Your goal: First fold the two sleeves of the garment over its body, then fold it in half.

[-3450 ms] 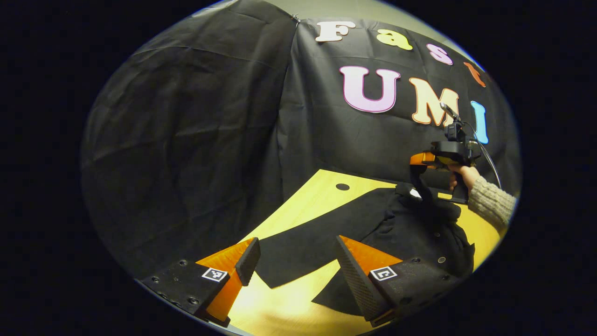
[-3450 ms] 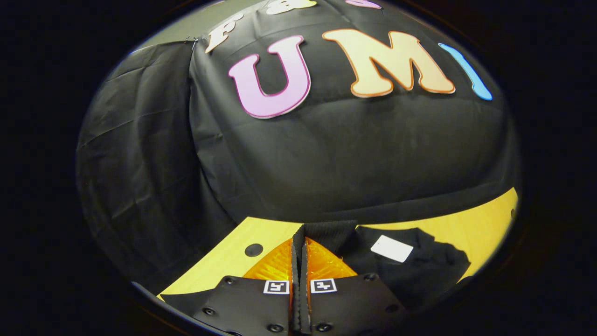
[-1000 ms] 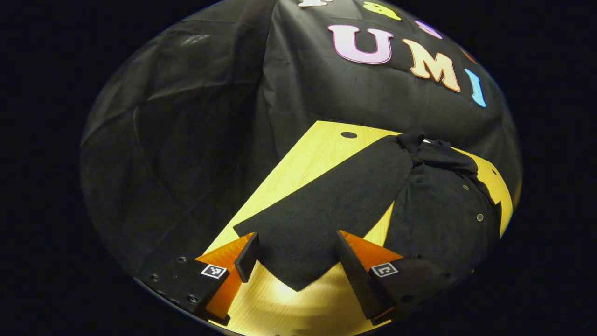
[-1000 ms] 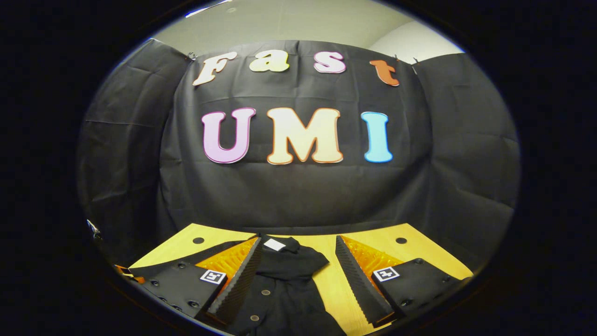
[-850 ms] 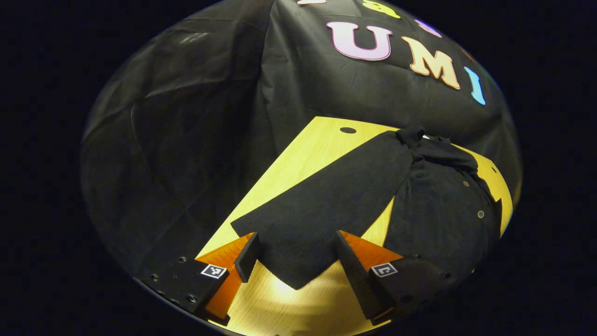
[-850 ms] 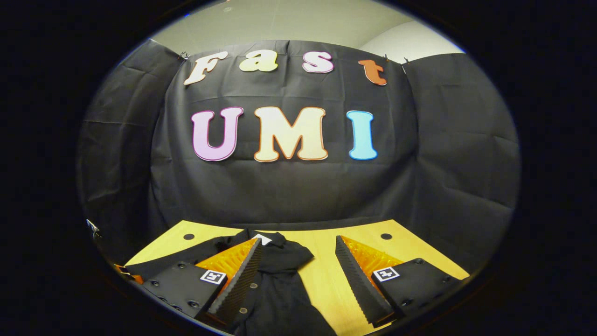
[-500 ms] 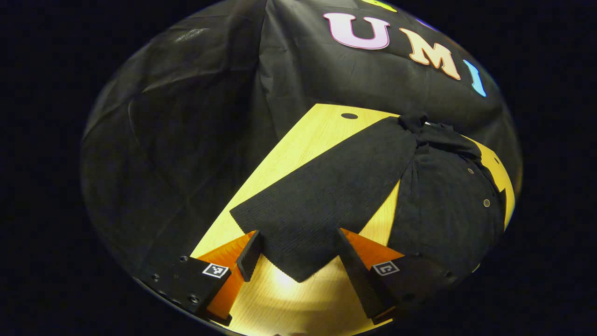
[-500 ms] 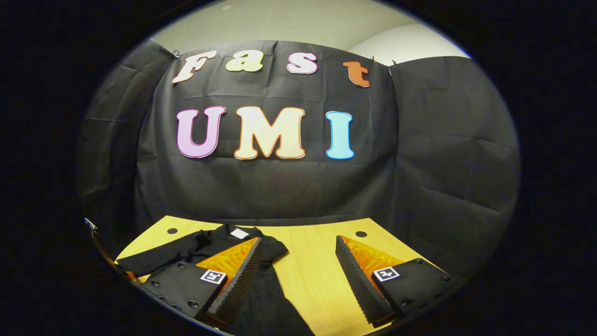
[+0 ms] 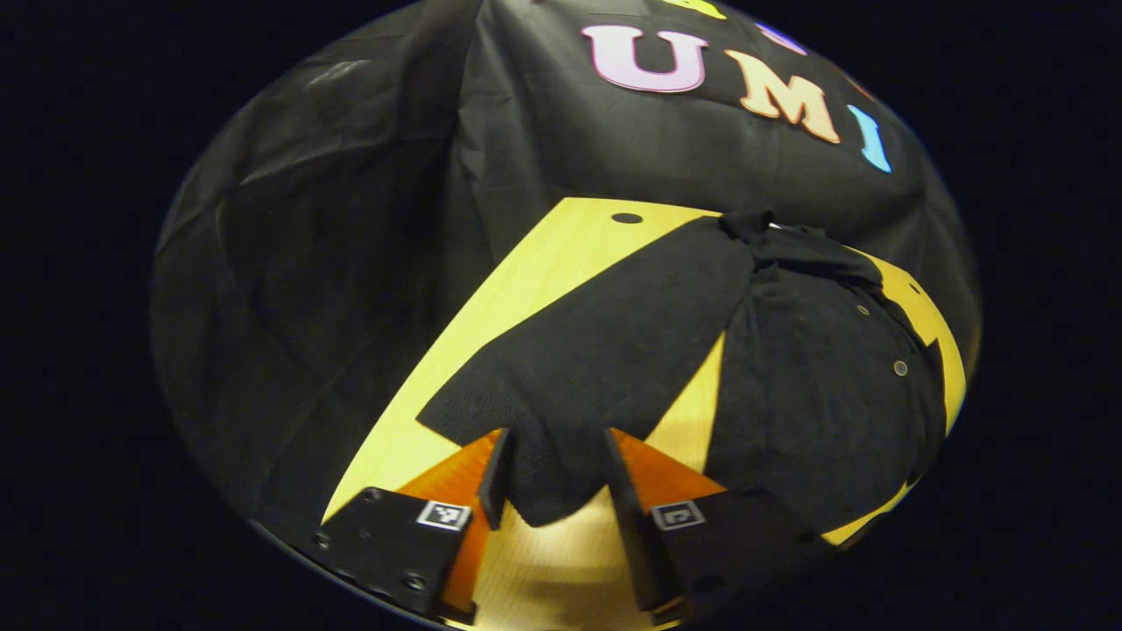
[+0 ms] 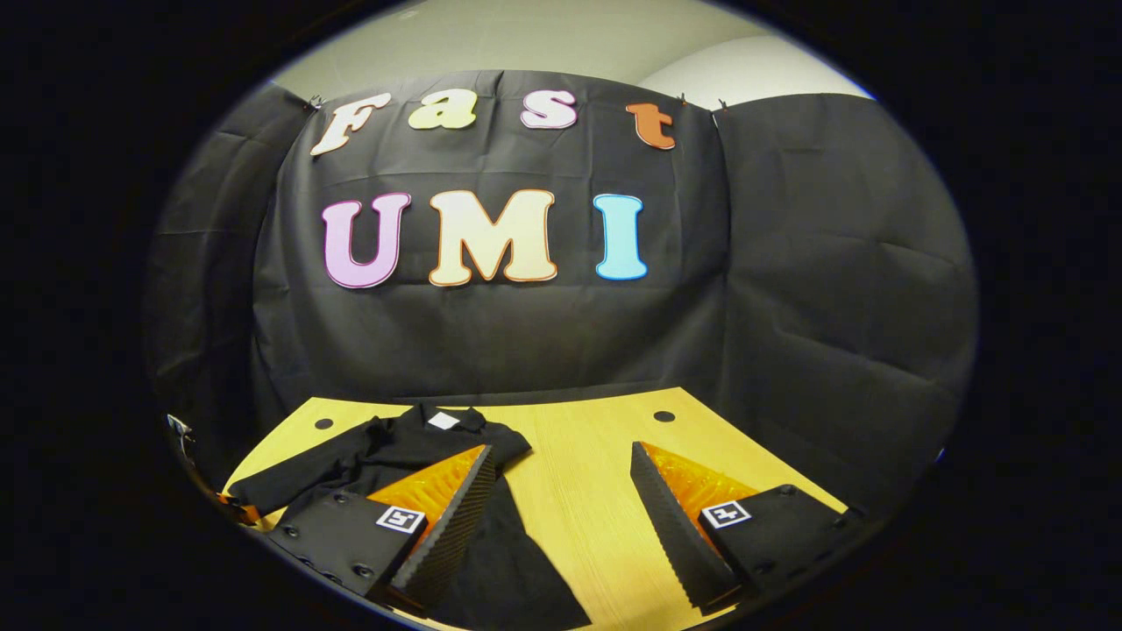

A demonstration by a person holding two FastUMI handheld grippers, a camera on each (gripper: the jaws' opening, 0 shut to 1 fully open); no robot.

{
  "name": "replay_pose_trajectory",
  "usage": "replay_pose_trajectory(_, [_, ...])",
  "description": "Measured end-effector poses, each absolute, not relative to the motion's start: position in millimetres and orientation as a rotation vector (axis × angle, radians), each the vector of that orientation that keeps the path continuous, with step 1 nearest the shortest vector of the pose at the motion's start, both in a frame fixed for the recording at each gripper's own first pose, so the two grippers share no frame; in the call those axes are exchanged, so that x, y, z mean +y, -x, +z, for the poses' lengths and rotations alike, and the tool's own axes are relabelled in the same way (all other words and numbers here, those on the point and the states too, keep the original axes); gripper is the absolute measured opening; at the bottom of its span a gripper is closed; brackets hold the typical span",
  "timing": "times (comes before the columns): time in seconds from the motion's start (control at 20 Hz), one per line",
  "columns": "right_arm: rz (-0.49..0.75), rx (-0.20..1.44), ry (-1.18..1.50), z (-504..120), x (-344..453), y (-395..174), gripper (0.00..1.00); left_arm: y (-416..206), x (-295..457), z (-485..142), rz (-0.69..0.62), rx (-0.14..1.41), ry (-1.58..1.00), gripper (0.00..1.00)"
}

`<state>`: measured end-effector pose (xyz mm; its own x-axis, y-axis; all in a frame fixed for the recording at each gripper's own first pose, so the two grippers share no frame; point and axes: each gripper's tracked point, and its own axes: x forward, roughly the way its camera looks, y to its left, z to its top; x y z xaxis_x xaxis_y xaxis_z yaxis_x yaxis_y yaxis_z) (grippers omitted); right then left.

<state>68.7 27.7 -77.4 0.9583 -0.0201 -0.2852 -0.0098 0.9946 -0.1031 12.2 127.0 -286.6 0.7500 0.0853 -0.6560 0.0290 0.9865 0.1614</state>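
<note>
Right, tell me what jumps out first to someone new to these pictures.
The black garment spread on the yellow wooden table stands out first, one long sleeve stretched out from it. The left gripper is at the sleeve's cuff, fingers on either side of the cloth. In the right gripper view, the right gripper hangs wide open over the table beside the garment's collar end, holding nothing.

black buttoned garment (image 9: 815,386), sleeve (image 9: 605,350) outspread
</note>
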Motion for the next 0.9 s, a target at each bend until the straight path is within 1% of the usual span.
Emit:
replay_pose_trajectory(0.1, [-0.017,0.293,0.099,-77.0,22.3,-61.5,0.98,-15.7,124.0,-287.6,0.026,0.734,-0.169,0.36])
replay_pose_trajectory(0.15, [-0.024,0.291,0.09,-74.7,20.2,-58.1,0.98,-13.3,124.5,-288.7,0.026,0.751,-0.172,0.32])
replay_pose_trajectory(0.2, [-0.03,0.287,0.08,-72.5,17.8,-55.2,0.98,-13.2,121.9,-288.2,0.013,0.767,-0.158,0.33])
replay_pose_trajectory(0.25, [-0.04,0.282,0.071,-69.9,14.6,-52.2,0.98,-13.5,119.4,-287.7,0.015,0.773,-0.139,0.29])
replay_pose_trajectory(0.3, [-0.051,0.274,0.065,-67.5,10.9,-49.7,0.98,-12.6,118.3,-287.3,0.026,0.781,-0.122,0.12])
replay_pose_trajectory(0.35, [-0.065,0.265,0.059,-64.5,7.0,-47.1,0.98,-13.9,117.0,-288.5,0.025,0.783,-0.122,0.11])
replay_pose_trajectory(0.5, [-0.095,0.243,0.036,-57.9,0.3,-38.9,0.98,-12.6,116.7,-291.3,0.001,0.8,-0.149,0.01])
replay_pose_trajectory(0.55, [-0.102,0.237,0.028,-56.9,-1.0,-36.4,0.98,-12.8,116.5,-291.2,-0.004,0.802,-0.149,0.0])
replay_pose_trajectory(0.7, [-0.13,0.217,0.01,-55.5,-5.6,-27.5,0.98,-13.1,113.6,-288.3,-0.027,0.791,-0.123,0.0])
replay_pose_trajectory(0.75, [-0.137,0.216,0.003,-56.0,-7.1,-25.0,0.96,-11.9,112.0,-288.6,-0.036,0.794,-0.114,0.0])
replay_pose_trajectory(0.9, [-0.154,0.225,-0.009,-63.7,-10.7,-22.5,0.98,-11.7,112.4,-286.7,-0.05,0.804,-0.112,0.0])
